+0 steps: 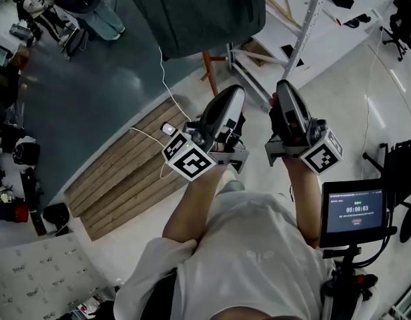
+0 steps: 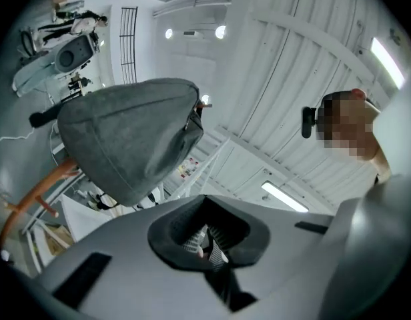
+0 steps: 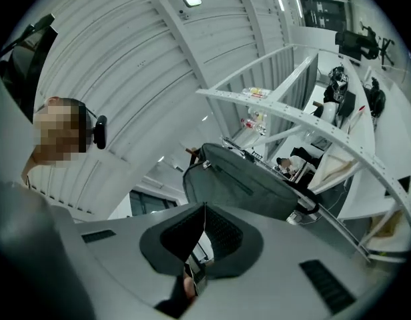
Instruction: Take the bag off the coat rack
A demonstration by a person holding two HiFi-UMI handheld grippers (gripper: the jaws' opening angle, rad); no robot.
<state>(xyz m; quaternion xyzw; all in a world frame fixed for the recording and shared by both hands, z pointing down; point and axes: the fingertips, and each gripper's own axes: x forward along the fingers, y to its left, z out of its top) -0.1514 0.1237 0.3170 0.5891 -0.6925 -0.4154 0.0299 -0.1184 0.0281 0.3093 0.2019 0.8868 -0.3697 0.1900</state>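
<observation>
A dark grey bag (image 1: 192, 9) hangs on the coat rack at the top of the head view, and one orange-brown rack leg (image 1: 209, 72) shows beneath it. My left gripper (image 1: 229, 95) and right gripper (image 1: 285, 87) are held side by side below the bag, apart from it, both pointing towards it. In the left gripper view the bag (image 2: 125, 135) fills the upper left, and the left gripper (image 2: 205, 235) is shut with nothing held. In the right gripper view the bag (image 3: 239, 185) lies just beyond the right gripper (image 3: 204, 220), which is shut on nothing.
A white metal shelf frame (image 1: 311, 19) stands to the right of the rack. Wooden planks (image 1: 125, 172) lie on the floor at the left, with a white cable (image 1: 167, 85) running over them. A small monitor on a stand (image 1: 355, 212) is near my right arm.
</observation>
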